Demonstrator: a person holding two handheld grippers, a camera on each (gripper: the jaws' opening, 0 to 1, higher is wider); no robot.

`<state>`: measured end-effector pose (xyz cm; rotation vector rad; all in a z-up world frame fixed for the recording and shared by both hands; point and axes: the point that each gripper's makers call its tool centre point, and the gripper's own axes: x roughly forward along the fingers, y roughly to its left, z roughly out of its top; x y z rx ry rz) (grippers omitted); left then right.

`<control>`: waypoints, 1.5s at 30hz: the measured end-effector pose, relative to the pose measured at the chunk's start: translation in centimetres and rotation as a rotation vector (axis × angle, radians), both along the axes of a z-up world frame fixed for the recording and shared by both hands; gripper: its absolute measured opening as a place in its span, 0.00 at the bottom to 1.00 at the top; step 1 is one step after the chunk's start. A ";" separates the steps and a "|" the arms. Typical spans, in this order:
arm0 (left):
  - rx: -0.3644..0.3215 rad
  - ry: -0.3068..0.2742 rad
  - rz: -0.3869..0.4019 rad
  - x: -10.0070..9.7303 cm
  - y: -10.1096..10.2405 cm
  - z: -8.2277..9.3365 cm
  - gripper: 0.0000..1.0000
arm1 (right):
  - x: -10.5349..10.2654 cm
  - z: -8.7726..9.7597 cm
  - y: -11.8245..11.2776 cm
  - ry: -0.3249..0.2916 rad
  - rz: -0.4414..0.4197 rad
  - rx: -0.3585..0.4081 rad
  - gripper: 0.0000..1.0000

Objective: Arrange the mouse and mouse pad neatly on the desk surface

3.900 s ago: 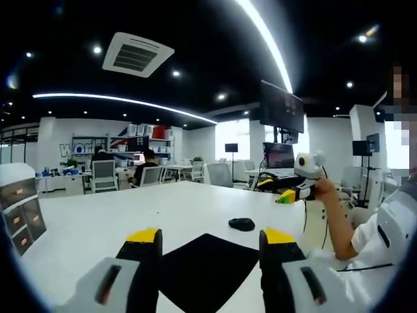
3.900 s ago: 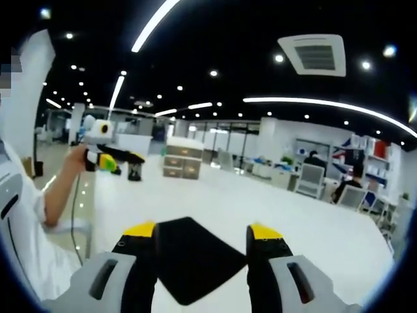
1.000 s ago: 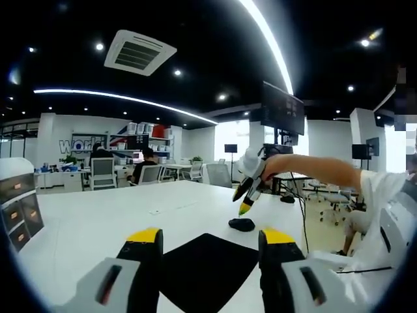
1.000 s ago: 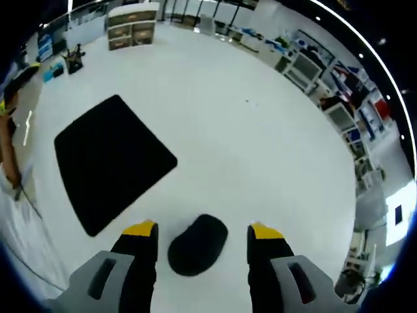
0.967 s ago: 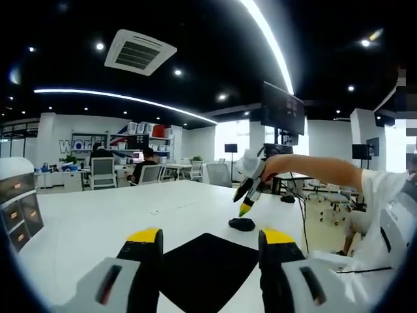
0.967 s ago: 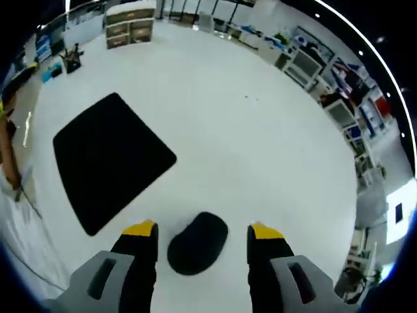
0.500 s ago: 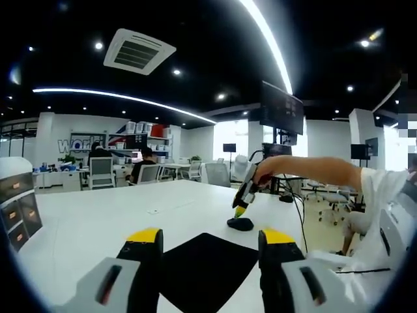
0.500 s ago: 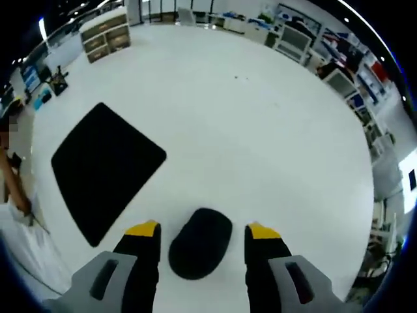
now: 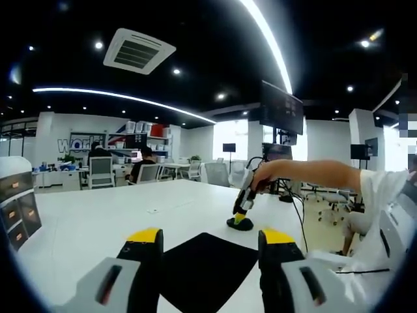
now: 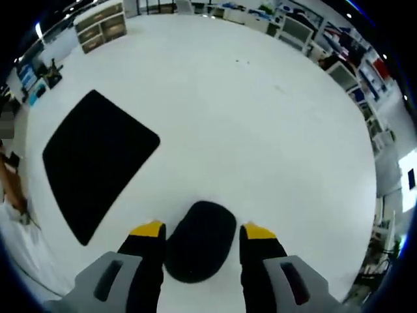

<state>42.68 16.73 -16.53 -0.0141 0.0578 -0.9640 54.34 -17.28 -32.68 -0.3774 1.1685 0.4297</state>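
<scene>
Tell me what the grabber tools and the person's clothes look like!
Both grippers, left and right, have black jaws with yellow tips on light grey bodies with dark slots. A black cable hangs from the right one. The person wears a white short sleeve.

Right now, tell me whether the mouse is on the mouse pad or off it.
Off it. The mouse sits on the bare white desk, apart from the mouse pad, between the right tool's tips.
</scene>
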 end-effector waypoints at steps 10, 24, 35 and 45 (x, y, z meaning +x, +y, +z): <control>-0.002 -0.001 0.002 0.3 0.4 0.2 0.59 | -0.6 -0.7 -0.5 0.018 -0.066 -0.020 0.40; -0.007 -0.008 0.003 0.0 0.6 0.6 0.59 | -2.5 -2.2 -0.7 0.074 -0.151 -0.010 0.42; -0.010 -0.007 0.004 0.0 0.6 0.5 0.59 | -3.1 -2.8 -0.4 0.098 -0.217 0.041 0.42; -0.007 -0.006 -0.001 -0.2 0.1 0.3 0.58 | -3.2 -2.8 -0.4 0.124 -0.223 0.046 0.41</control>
